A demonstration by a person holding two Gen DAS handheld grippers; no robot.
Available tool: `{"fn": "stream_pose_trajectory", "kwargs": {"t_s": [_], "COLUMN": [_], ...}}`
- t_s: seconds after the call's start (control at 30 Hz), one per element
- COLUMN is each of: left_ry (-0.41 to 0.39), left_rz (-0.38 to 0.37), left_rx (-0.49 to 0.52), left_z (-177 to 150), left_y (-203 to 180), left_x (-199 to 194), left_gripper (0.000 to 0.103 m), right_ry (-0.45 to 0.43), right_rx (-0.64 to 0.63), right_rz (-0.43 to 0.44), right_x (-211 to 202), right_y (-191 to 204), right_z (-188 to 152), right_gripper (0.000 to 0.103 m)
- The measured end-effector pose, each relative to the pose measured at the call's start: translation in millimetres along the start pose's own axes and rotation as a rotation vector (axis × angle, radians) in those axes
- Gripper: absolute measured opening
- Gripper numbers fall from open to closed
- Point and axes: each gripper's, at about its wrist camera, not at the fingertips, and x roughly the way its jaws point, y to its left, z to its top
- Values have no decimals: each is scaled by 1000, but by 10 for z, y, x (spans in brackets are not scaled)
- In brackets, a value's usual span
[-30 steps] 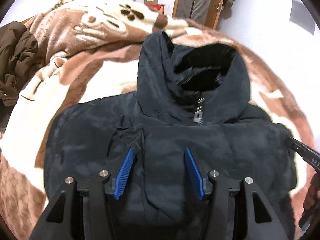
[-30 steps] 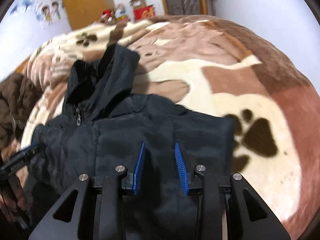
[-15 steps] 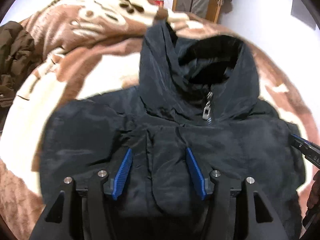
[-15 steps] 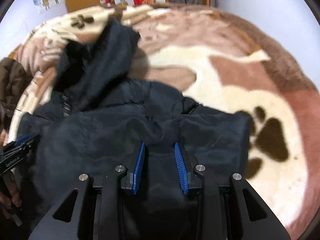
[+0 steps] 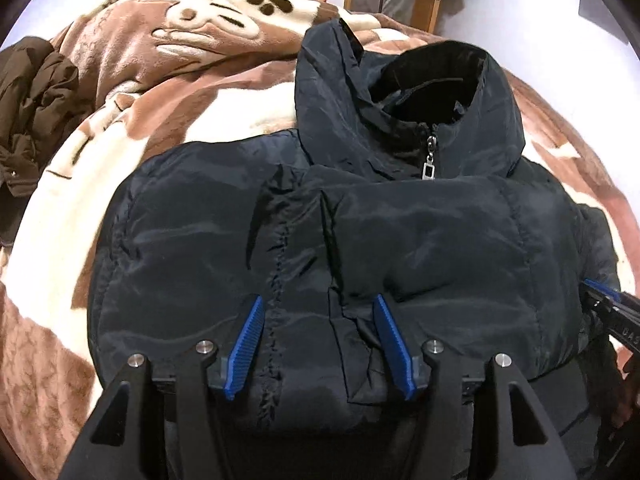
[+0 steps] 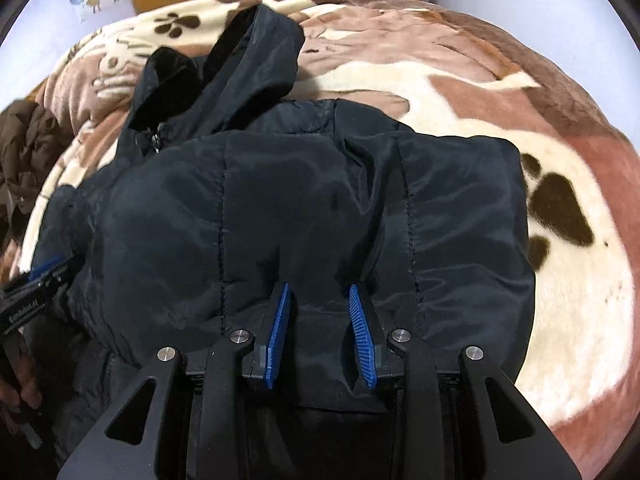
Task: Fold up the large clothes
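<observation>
Navy jacket (image 5: 400,240) beneath both grippers' fingers (image 5: 248,336); contact seemingly none.

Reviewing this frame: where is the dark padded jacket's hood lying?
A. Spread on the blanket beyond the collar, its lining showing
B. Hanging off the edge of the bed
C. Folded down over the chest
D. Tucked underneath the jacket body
A: the hood lies on the paw-print blanket past the collar of the jacket, its dark lining facing up, above the zipper pull.

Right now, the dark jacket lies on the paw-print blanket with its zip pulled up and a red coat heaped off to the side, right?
Nearly. The coat beside the jacket is brown, not red, as the left wrist view shows. The rest holds: blanket, zip up.
</observation>
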Motion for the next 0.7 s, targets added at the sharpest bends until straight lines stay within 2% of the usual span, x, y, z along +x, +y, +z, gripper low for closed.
{"fn": "stream_pose_trajectory", "kwargs": {"t_s": [0.07,0.23,0.43,0.57,0.7], "left_ry": [12,-22,-64,-74,-104], "left_rz": [7,7,-62,-98,-128], "left_rx": [-10,-14,-44,-43,-24], "left_z": [10,-185,-575,-789,-886], "left_y": [1,22,71,76,73], "left_x": [-127,-675,-1384,-1738,-2057], "left_gripper": [58,58,58,58,58], "right_ry": [-17,-138,-230,-245,-221], "right_rx": [27,61,66,87,95], "right_rz": [11,33,69,145,239], "right_x": [-195,-926,-1636,-1890,-1956], "right_y": [-14,39,275,490,725], "right_z": [3,-192,-536,-728,-871], "right_gripper": [32,32,32,35,38]}}
